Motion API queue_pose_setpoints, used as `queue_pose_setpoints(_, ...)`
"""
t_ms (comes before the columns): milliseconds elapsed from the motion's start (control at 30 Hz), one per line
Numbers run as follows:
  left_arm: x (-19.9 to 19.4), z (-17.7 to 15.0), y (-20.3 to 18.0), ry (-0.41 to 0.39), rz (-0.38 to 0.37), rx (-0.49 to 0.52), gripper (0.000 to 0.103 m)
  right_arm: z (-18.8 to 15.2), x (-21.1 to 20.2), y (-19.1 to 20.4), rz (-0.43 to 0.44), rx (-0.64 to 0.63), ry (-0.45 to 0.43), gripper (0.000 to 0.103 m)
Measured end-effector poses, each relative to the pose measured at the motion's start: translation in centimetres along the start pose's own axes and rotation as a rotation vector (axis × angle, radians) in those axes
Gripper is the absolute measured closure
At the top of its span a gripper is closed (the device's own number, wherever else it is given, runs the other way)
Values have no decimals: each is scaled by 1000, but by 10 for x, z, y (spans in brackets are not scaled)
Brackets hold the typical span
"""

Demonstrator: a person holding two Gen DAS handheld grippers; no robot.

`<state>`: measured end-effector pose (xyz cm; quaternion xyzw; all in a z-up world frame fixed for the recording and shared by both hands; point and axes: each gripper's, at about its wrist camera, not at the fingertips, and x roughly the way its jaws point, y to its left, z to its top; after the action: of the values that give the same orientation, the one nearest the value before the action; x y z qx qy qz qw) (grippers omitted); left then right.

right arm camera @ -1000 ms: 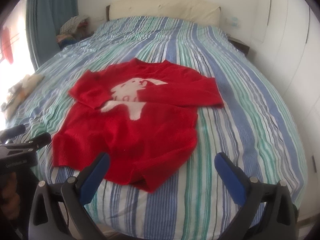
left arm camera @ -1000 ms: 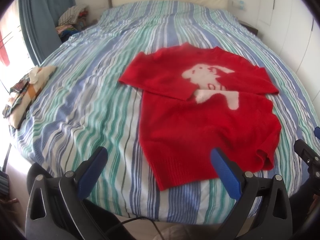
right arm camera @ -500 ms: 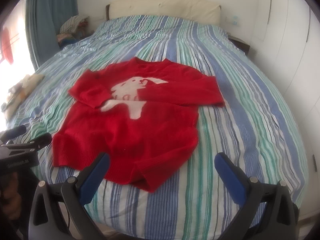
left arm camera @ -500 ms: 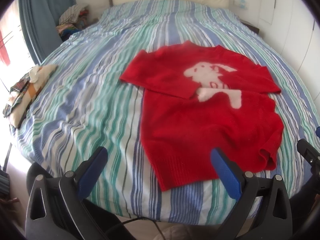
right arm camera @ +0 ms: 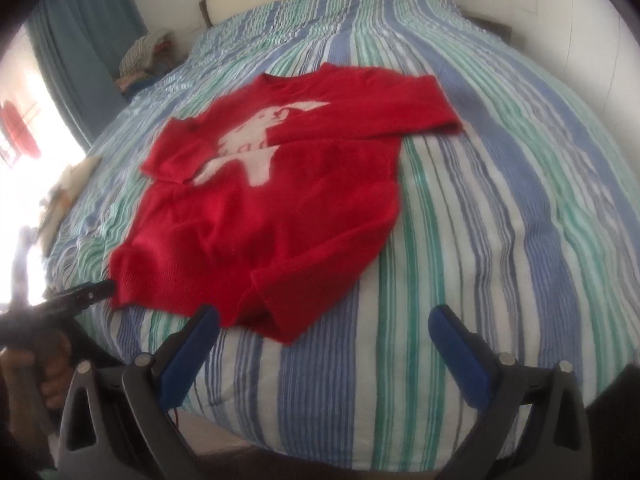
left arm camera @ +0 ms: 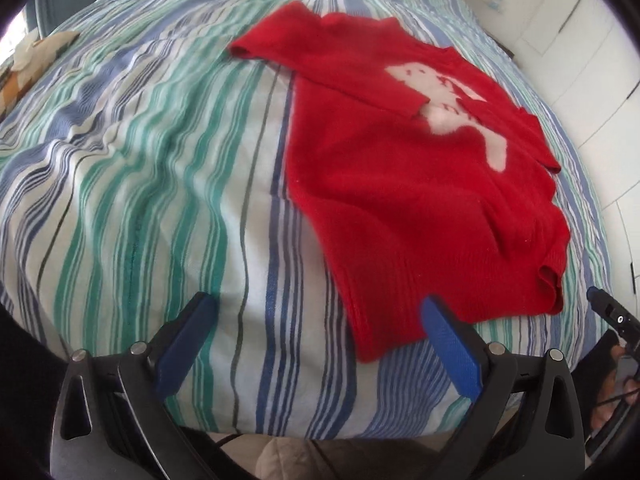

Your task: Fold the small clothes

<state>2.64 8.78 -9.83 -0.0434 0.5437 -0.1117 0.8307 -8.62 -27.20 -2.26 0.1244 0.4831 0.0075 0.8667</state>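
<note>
Left wrist view: the red sweater (left arm camera: 404,184) lies flat near the foot edge of the bed (left arm camera: 140,168), hem toward that edge, collar toward the headboard, so its long axis runs along the bed. The left claw (left arm camera: 318,332) gapes wide, empty, just off the hem corner; pinching one layer would probably drag the knit askew. Right wrist view: the right claw (right arm camera: 320,344) is equally spread and empty, and the rumpled hem could bunch.

Red sweater (left arm camera: 400,184), blue-green striped bedspread (left arm camera: 160,160)
</note>
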Motion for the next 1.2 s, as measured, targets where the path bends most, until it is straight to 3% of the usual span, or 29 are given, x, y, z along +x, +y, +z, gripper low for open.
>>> queue_pose_setpoints(100, 4, 1, -2, -31, 11, -16, 2, 3, 30, -9, 158, 96, 54, 4)
queue_pose_setpoints(233, -3, 0, 4, -50, -62, -49, 8, 2, 64, -40, 273, 335, 77, 22)
queue_pose_setpoints(300, -3, -1, 0, -43, -60, -26, 32, 2, 67, -49, 331, 379, 57, 43)
queue_pose_setpoints(333, -1, 0, -4, -35, -42, 0, 39, 4, 66, -49, 346, 365, 62, 69)
queue_pose_setpoints(367, 0, 1, -7, -30, -36, 25, 57, 5, 65, -49, 340, 355, 71, 92)
queue_pose_setpoints(400, -2, 1, -9, -24, -47, 42, 79, 6, 63, -49, 335, 347, 79, 93)
queue_pose_setpoints(467, -8, 3, -4, -14, -104, 39, 96, 7, 53, -47, 337, 309, 97, 93)
queue_pose_setpoints(600, -23, 4, 17, 9, -199, -7, 98, 4, 25, -53, 315, 261, 101, 96)
queue_pose_setpoints(733, -20, 3, 22, 34, -199, -14, 98, -2, 18, -61, 307, 251, 100, 96)
queue_pose_setpoints(867, -14, -1, 17, 45, -213, -15, 93, -8, 38, -64, 320, 294, 131, 86)
queue_pose_setpoints(967, -11, -3, 13, 46, -247, -24, 64, -16, 43, -75, 385, 380, 140, 50)
queue_pose_setpoints(1000, -12, -3, 10, 42, -258, -24, 57, -18, 44, -77, 403, 399, 134, 47)
queue_pose_setpoints(1067, -9, -3, 2, 37, -254, -3, 55, -20, 45, -78, 439, 418, 132, 45)
queue_pose_setpoints(1133, -2, -2, -6, 46, -232, 28, 83, -22, 52, -78, 478, 420, 143, 47)
queue_pose_setpoints(1167, 3, -2, -7, 73, -236, 36, 99, -22, 56, -75, 486, 404, 160, 63)
queue_pose_setpoints(1200, 4, -2, -4, 83, -245, 23, 100, -22, 60, -71, 476, 377, 178, 79)
